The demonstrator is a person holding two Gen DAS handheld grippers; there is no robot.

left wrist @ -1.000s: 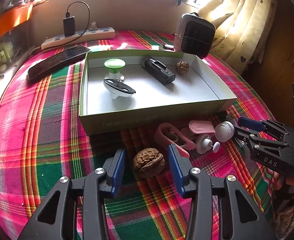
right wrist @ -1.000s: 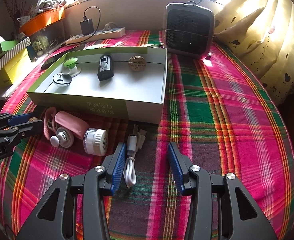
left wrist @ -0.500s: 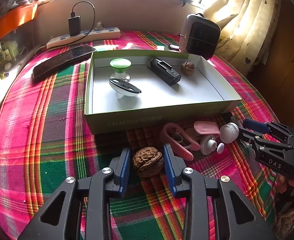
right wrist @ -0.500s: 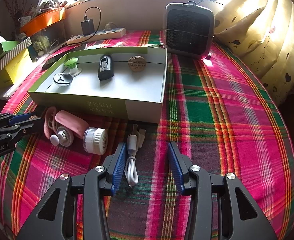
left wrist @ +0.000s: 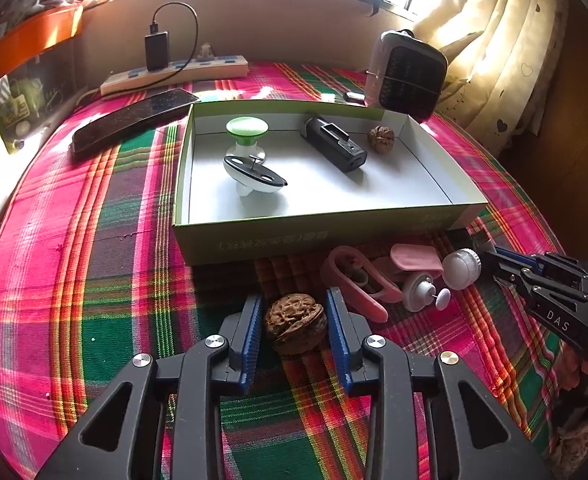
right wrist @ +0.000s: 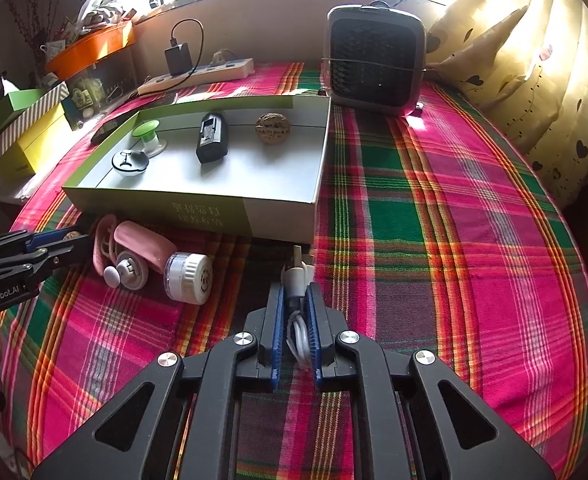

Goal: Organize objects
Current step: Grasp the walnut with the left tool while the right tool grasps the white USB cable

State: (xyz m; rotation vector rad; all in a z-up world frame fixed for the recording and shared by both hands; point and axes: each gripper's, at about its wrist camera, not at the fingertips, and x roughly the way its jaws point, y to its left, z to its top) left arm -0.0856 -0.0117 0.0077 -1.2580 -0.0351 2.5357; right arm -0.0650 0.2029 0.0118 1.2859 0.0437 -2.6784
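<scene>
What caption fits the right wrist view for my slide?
Right gripper, jaws shut on a coiled white USB cable before the green-sided box.

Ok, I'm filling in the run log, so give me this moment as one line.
left gripper: shut on walnut | right gripper: jaws just closed on white cable | both on cloth before box | nothing lifted

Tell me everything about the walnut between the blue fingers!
The walnut is brown and wrinkly, with a bumpy shell and a seam around its middle. It looks whole, not cracked, and rests on the plaid tablecloth in front of the green box. The left hand-held gripper has closed on it, blue pads at its two sides. Nothing else touches it; the pink clip lies just beside it.
</scene>
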